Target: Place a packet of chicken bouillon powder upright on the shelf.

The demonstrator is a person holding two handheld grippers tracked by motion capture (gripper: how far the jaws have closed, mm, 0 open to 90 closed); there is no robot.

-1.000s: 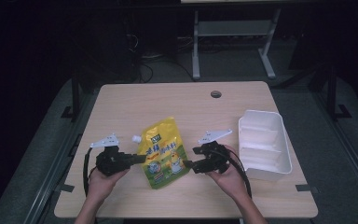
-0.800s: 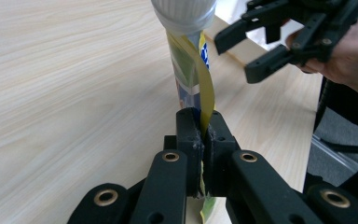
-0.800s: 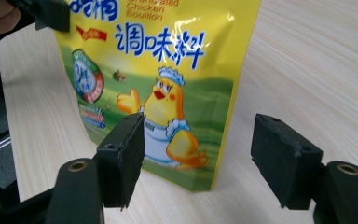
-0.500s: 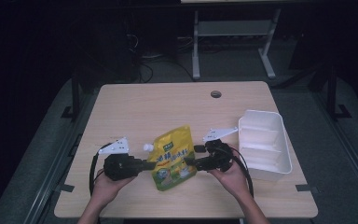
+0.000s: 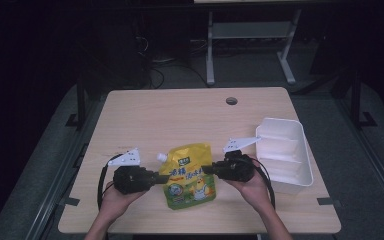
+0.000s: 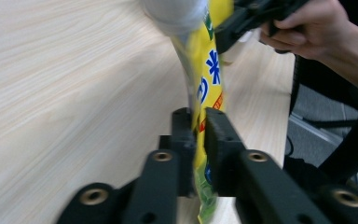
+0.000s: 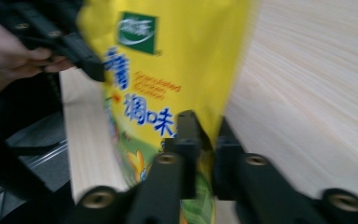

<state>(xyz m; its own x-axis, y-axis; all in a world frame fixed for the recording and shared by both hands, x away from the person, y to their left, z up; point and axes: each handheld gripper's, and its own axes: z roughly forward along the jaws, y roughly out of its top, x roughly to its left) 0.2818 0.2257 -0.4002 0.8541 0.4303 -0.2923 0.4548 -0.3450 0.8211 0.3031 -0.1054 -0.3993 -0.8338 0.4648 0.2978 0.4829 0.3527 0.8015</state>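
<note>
Now yellow pouch (image 5: pixel 191 175) between both grippers, left gripper (image 5: pixel 156 178) and right gripper (image 5: pixel 206 169) clamping its edges.

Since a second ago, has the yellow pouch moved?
Yes. The yellow spouted pouch, clamped by the left gripper and right gripper, shifted right toward the white bin and stands more upright.

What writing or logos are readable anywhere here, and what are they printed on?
Yellow pouch, large blue Chinese characters: "鸡精" partly covered, then "调味" readable in the right gripper view.
Same pouch, small orange line below the logo: reads roughly "Granulated Chicken", blurred, so uncertain.
Same pouch, green square logo near the top: white mark inside, too blurred to read.
White tray and table: no text visible.
</note>
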